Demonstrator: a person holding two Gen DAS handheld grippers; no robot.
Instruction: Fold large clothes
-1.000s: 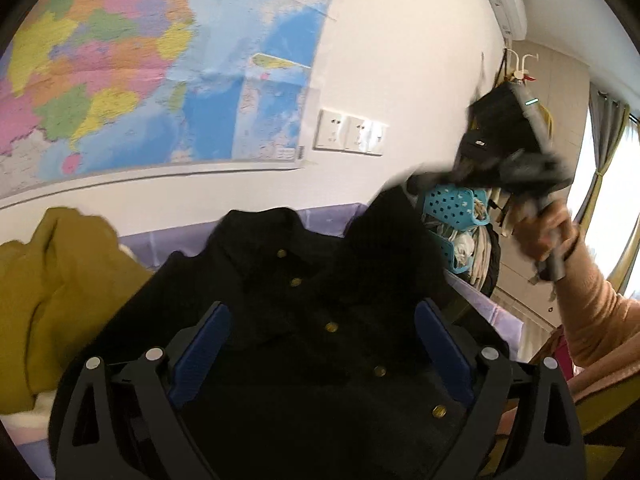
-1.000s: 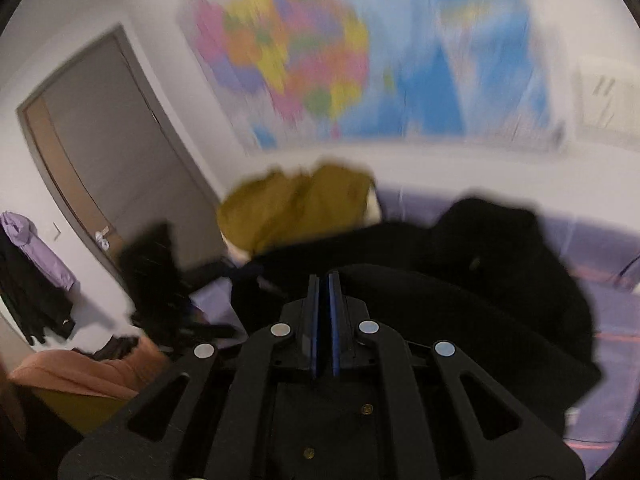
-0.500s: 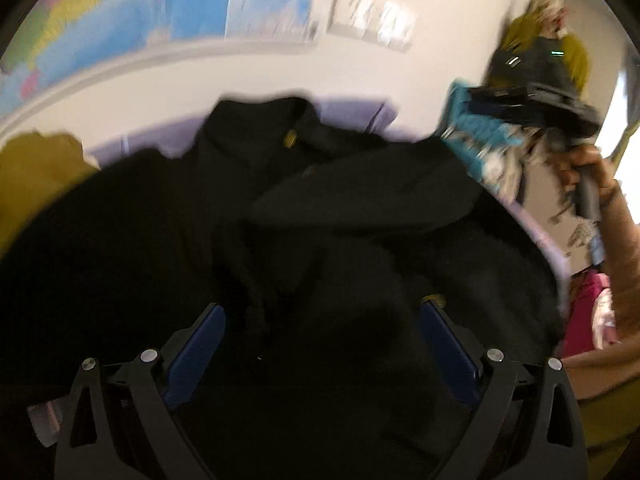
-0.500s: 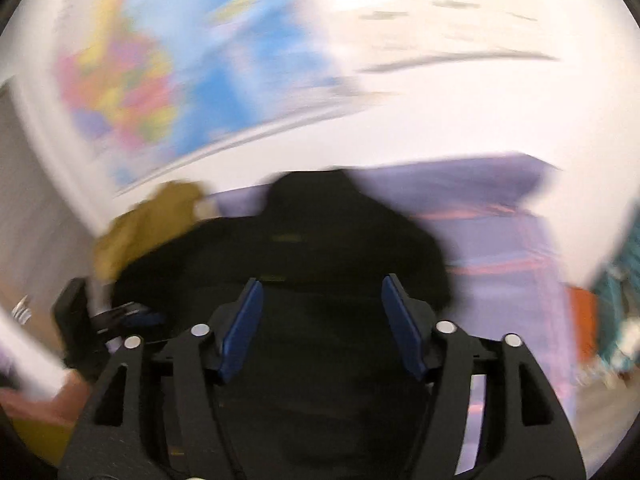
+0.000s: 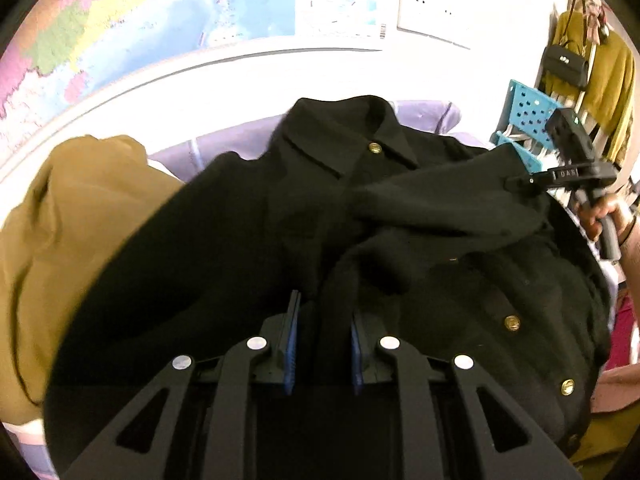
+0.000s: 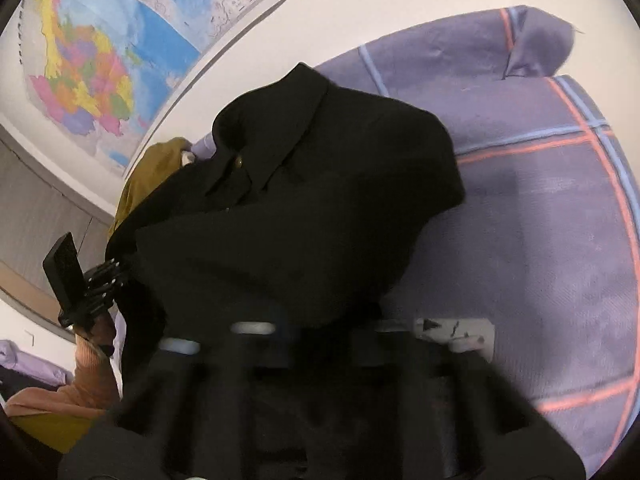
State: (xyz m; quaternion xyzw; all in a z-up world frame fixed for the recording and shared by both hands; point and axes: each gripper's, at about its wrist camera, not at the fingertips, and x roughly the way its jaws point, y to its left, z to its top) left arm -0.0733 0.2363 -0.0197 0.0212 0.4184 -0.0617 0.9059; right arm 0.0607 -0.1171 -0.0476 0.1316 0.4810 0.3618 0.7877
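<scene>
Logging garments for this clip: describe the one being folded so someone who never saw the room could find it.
Below the wall map lies a purple plaid bed cover, and the black jacket is spread across it. It has a pointed collar and small gold buttons. The mustard-yellow garment heaped beside it is the only other piece lying there, so colour settles it.

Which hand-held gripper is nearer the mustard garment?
Left. The left hand-held gripper pinches black jacket fabric right next to the mustard garment; the right hand-held gripper grips the jacket's far side, by the blue basket.
</scene>
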